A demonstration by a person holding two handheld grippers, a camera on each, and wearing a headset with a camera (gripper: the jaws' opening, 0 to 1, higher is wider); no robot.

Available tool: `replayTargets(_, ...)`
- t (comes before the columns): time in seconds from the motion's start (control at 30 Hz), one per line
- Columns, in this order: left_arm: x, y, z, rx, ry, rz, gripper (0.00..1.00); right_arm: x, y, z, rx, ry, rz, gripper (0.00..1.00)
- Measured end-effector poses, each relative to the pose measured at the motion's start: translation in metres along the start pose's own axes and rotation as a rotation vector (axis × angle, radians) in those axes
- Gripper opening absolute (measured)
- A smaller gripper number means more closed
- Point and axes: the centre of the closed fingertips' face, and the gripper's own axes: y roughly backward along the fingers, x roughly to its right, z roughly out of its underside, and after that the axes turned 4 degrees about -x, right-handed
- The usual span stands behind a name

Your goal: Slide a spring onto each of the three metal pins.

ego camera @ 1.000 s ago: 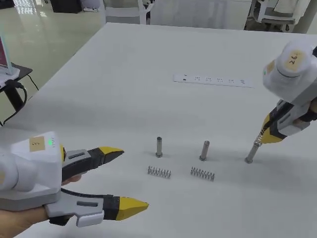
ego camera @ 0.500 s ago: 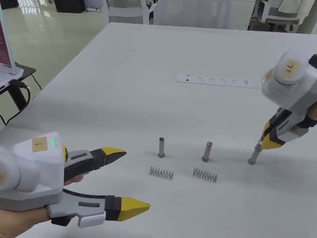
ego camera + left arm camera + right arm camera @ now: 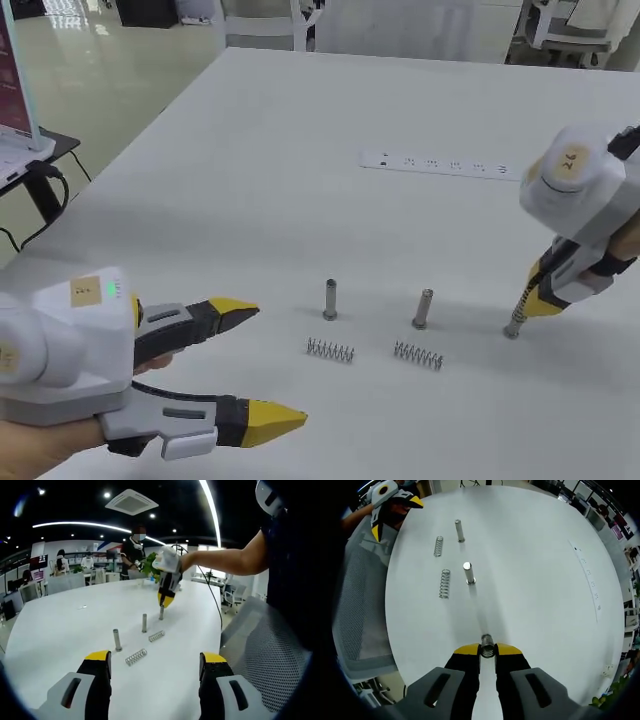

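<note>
Three metal pins stand upright in a row on the white table: the left pin (image 3: pixel 331 298), the middle pin (image 3: pixel 424 308) and the right pin (image 3: pixel 513 326). My right gripper (image 3: pixel 540 303) is shut on a spring (image 3: pixel 488 646) that sits over the right pin, low on its shaft. Two loose springs lie flat in front of the other pins, one (image 3: pixel 330 350) by the left pin and one (image 3: pixel 418 355) by the middle pin. My left gripper (image 3: pixel 270 365) hovers open at the near left, holding nothing, well short of the springs.
A white power strip (image 3: pixel 440 163) lies across the table behind the pins. Beyond the table's far edge stand chairs and desks. Several people stand in the background of the left gripper view.
My right gripper has lowered along the right pin, taking the spring down with it. The left gripper has held its place; the head camera has shifted slightly.
</note>
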Motion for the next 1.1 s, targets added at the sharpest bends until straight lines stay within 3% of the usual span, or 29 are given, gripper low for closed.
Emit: replayTargets(1.1,-0.001,0.001,0.0,0.002,0.005,-0.003,0.67,-0.009,-0.022,0.003,-0.026,-0.015,-0.029,0.09)
